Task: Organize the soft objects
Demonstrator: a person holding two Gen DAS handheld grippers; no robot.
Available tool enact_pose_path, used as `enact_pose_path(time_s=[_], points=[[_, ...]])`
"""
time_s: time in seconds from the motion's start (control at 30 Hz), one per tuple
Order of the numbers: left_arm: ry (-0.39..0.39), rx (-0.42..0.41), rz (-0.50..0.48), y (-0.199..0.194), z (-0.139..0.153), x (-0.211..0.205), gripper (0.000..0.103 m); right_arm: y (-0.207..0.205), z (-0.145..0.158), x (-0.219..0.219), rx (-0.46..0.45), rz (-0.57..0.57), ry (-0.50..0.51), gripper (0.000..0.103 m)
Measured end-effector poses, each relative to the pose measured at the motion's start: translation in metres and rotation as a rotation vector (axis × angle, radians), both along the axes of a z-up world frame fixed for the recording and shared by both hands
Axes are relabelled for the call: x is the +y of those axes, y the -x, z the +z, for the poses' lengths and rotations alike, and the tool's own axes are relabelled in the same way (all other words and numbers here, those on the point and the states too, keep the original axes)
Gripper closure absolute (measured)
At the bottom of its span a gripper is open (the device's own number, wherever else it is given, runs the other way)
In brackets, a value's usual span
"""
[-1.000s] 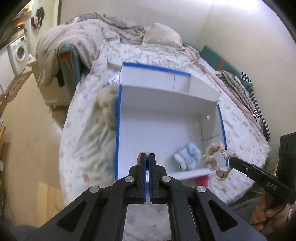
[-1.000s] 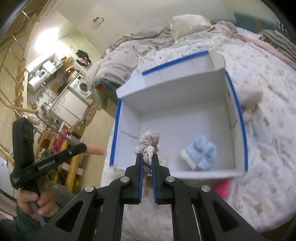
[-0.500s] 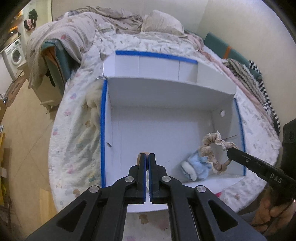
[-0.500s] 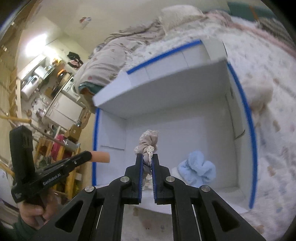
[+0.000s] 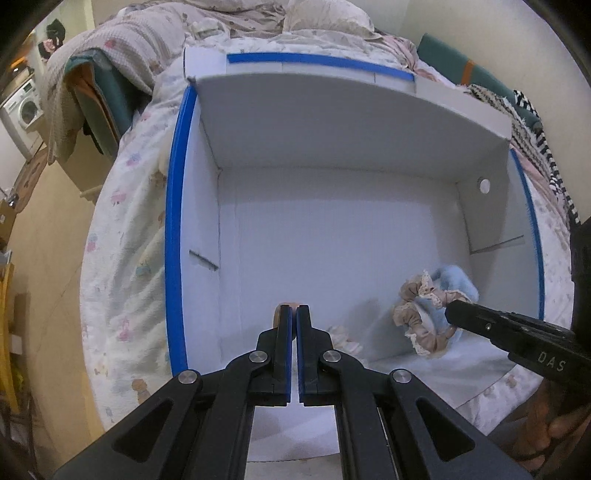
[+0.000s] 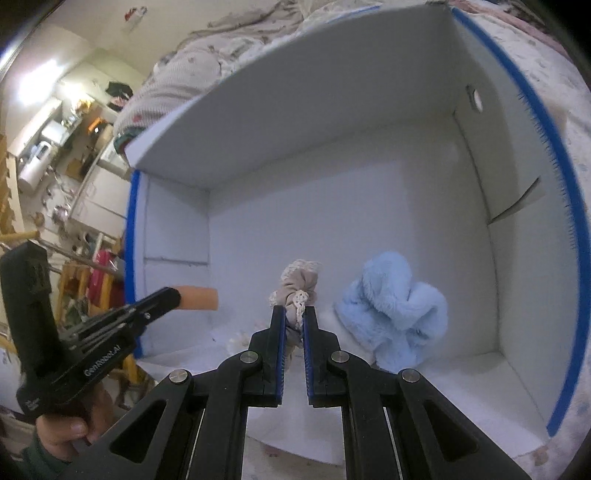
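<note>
A white box [image 5: 177, 221] with blue-taped rims lies open on the bed. On its floor at the right lies a fluffy light-blue item [image 6: 391, 306], also seen in the left wrist view [image 5: 460, 280]. My right gripper [image 6: 294, 310] is shut on a beige lace-trimmed scrunchie [image 6: 299, 284], which hangs low inside the box just left of the blue item. My left gripper [image 5: 293, 310] is shut on a small peach-coloured roll [image 6: 197, 298], held low over the left part of the box floor. A small pale frilly piece [image 5: 343, 338] lies near the front wall.
The box stands on a bed with a patterned white quilt [image 5: 125, 229]. Rumpled blankets and a pillow [image 5: 325, 18] lie beyond it, striped cloth [image 5: 546, 155] to the right. A washing machine [image 5: 26, 110] and a cluttered kitchen [image 6: 62, 147] are off to the left.
Both grippers have sunk toward the box and now reach inside it. The scrunchie has come down beside the light-blue item. Both grips stay shut.
</note>
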State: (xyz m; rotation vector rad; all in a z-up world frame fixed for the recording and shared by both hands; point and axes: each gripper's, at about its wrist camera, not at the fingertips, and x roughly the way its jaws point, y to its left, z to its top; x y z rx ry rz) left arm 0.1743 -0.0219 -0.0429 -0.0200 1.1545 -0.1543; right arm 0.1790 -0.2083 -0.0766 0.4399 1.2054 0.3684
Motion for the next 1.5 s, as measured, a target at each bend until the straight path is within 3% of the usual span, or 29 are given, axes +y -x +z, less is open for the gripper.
enact_pose_path(time_s=[0.17,0.8,1.03,1.13,1.2,1.23,1.27,1.33,1.4,1.43,1.5], points=[[0.019,0.035,0.007,0.001,-0.008,0.004,0.101,0.004,-0.008,0.011,0.017,0.032,0.036,0.092],[-0.015,0.01,-0.003,0.008,-0.006,0.0,0.1,-0.001,-0.004,0.017,0.016,0.052,0.076,0.092],[-0.046,-0.016,-0.006,0.012,0.0,0.003,0.095,0.001,-0.002,0.011,0.003,0.032,0.055,0.09],[-0.05,-0.03,-0.009,0.013,0.003,0.003,0.087,0.001,0.001,0.009,-0.008,0.024,0.048,0.075],[-0.047,-0.039,-0.009,0.015,0.006,0.003,0.077,0.002,0.004,0.007,-0.022,0.014,0.052,0.047],[-0.047,-0.044,-0.008,0.015,0.007,0.004,0.07,0.003,0.006,0.007,-0.032,0.007,0.059,0.04],[-0.046,-0.051,-0.006,0.016,0.008,0.004,0.066,0.003,0.006,0.006,-0.043,0.001,0.064,0.038],[-0.062,-0.074,-0.002,0.017,0.012,0.004,0.048,0.003,0.009,0.006,-0.053,0.003,0.071,0.038],[-0.075,-0.096,0.002,0.019,0.015,0.004,0.044,0.004,0.01,0.005,-0.063,-0.002,0.083,0.034],[-0.074,-0.108,0.005,0.02,0.017,0.005,0.044,0.005,0.011,0.005,-0.074,-0.008,0.091,0.026],[-0.072,-0.118,0.007,0.021,0.02,0.006,0.044,0.007,0.015,0.005,-0.099,-0.019,0.091,0.023]])
